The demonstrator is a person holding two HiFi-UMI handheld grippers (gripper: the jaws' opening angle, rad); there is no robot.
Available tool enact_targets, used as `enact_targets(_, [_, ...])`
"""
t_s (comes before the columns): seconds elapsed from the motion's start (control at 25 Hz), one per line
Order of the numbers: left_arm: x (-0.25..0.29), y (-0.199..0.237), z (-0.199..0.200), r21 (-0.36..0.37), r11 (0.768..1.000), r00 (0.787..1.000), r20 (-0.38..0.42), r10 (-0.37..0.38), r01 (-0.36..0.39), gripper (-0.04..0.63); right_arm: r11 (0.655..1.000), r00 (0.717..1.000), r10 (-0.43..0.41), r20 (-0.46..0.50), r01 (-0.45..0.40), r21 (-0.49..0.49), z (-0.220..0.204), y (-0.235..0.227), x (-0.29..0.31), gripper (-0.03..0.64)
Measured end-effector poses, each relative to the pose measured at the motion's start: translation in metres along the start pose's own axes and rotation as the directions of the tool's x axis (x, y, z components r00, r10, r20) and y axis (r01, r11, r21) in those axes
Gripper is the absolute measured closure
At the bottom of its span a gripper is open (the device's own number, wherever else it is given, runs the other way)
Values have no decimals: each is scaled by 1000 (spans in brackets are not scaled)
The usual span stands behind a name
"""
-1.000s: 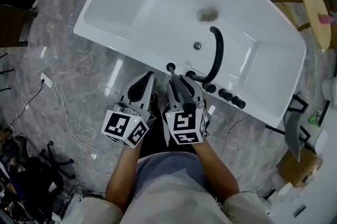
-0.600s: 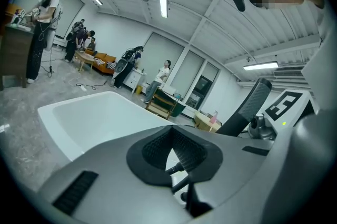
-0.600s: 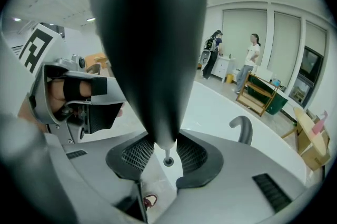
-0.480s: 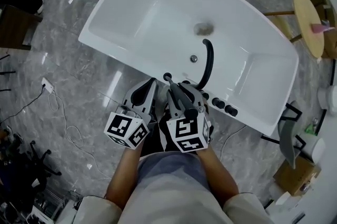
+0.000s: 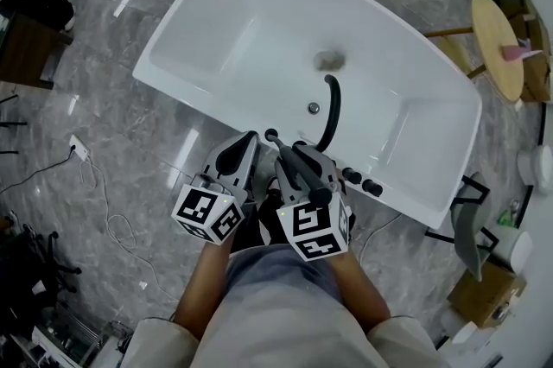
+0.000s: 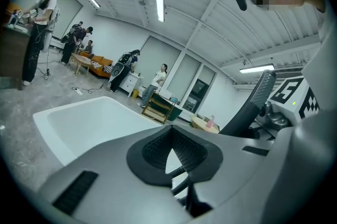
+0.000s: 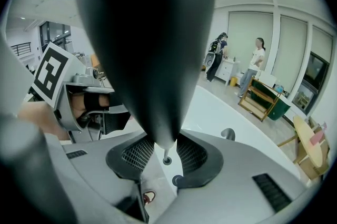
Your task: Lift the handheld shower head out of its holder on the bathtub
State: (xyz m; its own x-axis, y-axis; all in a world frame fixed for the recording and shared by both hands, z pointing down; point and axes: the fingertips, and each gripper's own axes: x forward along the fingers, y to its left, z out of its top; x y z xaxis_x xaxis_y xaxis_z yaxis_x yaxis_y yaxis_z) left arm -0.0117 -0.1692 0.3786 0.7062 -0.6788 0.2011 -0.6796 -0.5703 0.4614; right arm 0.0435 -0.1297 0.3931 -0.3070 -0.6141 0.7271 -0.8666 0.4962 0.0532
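Gently, with my right gripper [image 7: 164,150] clamped on the shower head [image 5: 298,168] over the bathtub [image 5: 199,29] rim and my left gripper [image 6: 171,152] closed empty, I should raise it straight up.

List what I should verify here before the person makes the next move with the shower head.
1. Grip of the right tongs on the shower head: ok, the pads press on its narrow end.
2. Shower head clear of its holder: cannot tell; the holder cannot be made out.
3. Path clear of the left tongs: ok, they are shut on nothing, beside the right tongs.
4. Gap between the black spout and the shower head: ok, they are apart.
5. Hose free to follow: cannot tell; no hose shows.
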Motion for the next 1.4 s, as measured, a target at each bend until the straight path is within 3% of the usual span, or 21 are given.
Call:
enact_targets(0.52, [-15, -20, 18, -21, 999, 998, 52, -35, 36, 591, 999, 999, -6, 52, 8, -42, 37, 8, -36, 472])
enact_targets(1.4, [-43, -35, 82, 91, 996, 987, 155, -30, 16, 591, 992, 994, 67, 87, -57, -114, 79, 37, -67, 472])
